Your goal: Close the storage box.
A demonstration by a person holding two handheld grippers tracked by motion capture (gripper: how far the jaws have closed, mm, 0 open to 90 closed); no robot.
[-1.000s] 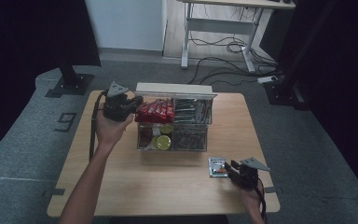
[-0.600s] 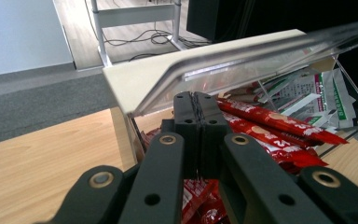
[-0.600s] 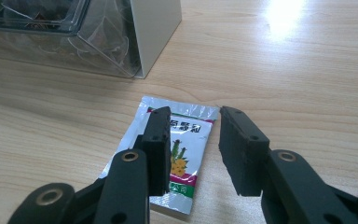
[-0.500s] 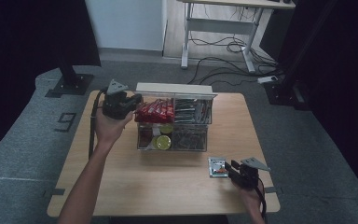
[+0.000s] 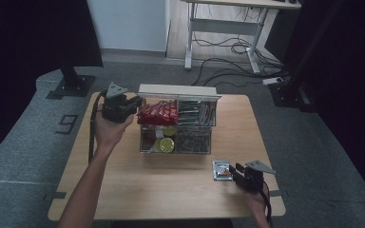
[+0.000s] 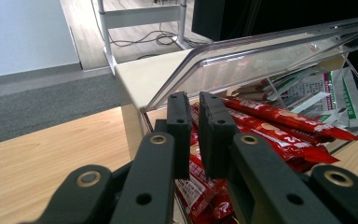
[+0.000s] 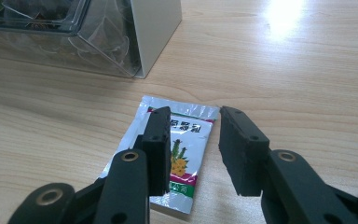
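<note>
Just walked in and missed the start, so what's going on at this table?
A person works with a gripper in each hand beside a clear compartmented box with its lid up. The left gripper, jaws almost closed and holding nothing, hangs over the red stick packets in the box. The right gripper, jaws open, hovers over a small silver sachet lying flat on the wooden table outside the box.

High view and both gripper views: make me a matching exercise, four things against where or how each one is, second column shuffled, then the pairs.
Things:
1. red stick packets
2. silver sachet
3. left gripper
4. right gripper

Places or states:
A. jaws open, just above the sachet
B. flat on the bare table, outside the box
C. back left compartment of the clear box
D. jaws nearly closed on nothing, at the box's left end

Pairs: 1-C, 2-B, 3-D, 4-A
</note>
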